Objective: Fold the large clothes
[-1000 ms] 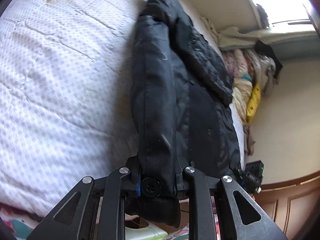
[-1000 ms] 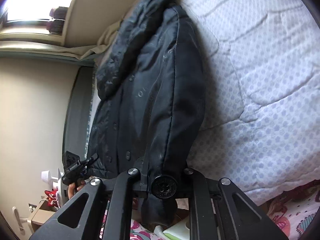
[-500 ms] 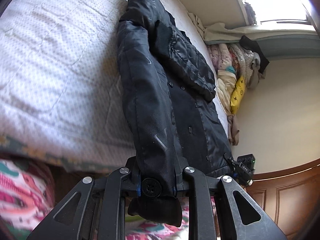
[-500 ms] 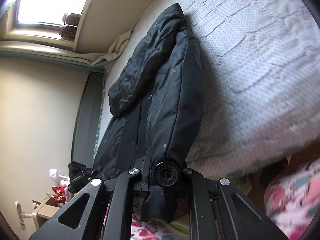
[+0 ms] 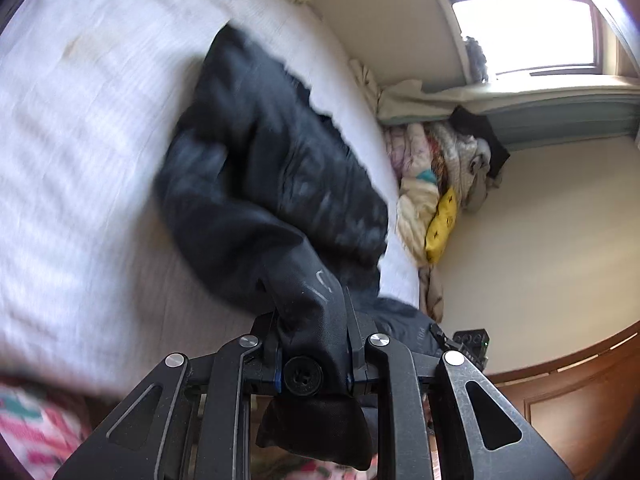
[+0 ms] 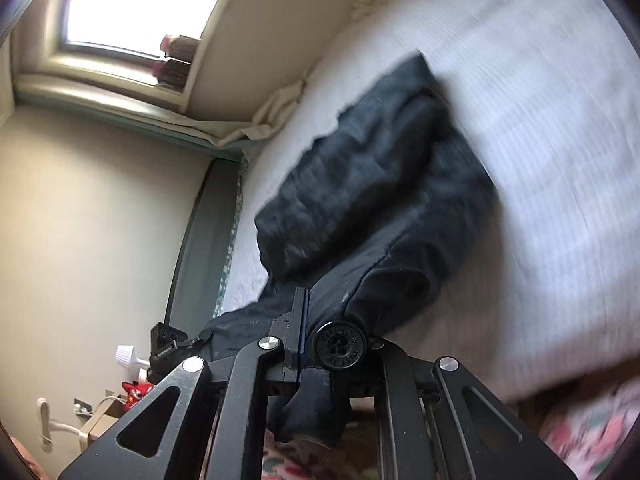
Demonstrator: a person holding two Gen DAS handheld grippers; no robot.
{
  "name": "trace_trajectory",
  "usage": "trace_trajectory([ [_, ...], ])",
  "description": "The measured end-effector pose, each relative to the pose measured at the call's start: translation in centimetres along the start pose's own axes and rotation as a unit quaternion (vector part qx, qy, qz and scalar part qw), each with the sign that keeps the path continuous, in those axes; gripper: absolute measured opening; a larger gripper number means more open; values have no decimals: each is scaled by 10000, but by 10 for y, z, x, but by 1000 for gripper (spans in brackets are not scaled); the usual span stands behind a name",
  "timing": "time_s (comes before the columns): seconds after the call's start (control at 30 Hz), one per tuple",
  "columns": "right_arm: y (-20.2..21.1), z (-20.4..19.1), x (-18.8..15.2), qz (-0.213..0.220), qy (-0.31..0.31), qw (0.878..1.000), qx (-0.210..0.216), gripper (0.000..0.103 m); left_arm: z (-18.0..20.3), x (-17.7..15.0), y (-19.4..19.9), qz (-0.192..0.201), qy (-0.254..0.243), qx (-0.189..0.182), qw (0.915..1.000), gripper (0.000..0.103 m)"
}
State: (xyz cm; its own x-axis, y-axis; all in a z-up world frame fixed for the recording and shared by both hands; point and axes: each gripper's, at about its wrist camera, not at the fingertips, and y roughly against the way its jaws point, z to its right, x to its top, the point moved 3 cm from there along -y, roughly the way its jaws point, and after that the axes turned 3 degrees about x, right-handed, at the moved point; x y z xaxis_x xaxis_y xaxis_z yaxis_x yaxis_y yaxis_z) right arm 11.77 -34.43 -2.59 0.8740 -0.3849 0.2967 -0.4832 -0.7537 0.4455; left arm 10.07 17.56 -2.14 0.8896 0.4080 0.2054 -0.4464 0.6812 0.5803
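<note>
Left wrist view: one black coat (image 5: 272,184) on one bed (image 5: 72,128) — two tongs, left (image 5: 312,344) and right (image 6: 336,320), each clamped on its hem.

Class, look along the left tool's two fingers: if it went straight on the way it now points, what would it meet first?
Probably the black coat itself. The left tool already clamps its hem, and the bunched coat lies directly ahead on the white bedspread. Blur leaves depth uncertain.

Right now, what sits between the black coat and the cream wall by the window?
A heap of crumpled clothes and bedding, with a yellow cushion in it, lies between the black coat and the wall; the left wrist view shows it.
</note>
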Motion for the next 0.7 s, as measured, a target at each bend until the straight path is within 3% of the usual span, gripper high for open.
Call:
trace_trajectory([
  [0.3, -68, -22, 111, 307, 263, 9989, -249, 7, 20, 102, -37, 418, 170, 51, 9990, 23],
  [0.47, -103, -4, 147, 290, 76, 9984, -478, 7, 11, 134, -71, 361, 339, 229, 9985, 23],
  [0.7, -140, 33, 173, 150, -210, 9975, -659, 9, -10, 163, -107, 222, 556, 381, 9975, 27],
])
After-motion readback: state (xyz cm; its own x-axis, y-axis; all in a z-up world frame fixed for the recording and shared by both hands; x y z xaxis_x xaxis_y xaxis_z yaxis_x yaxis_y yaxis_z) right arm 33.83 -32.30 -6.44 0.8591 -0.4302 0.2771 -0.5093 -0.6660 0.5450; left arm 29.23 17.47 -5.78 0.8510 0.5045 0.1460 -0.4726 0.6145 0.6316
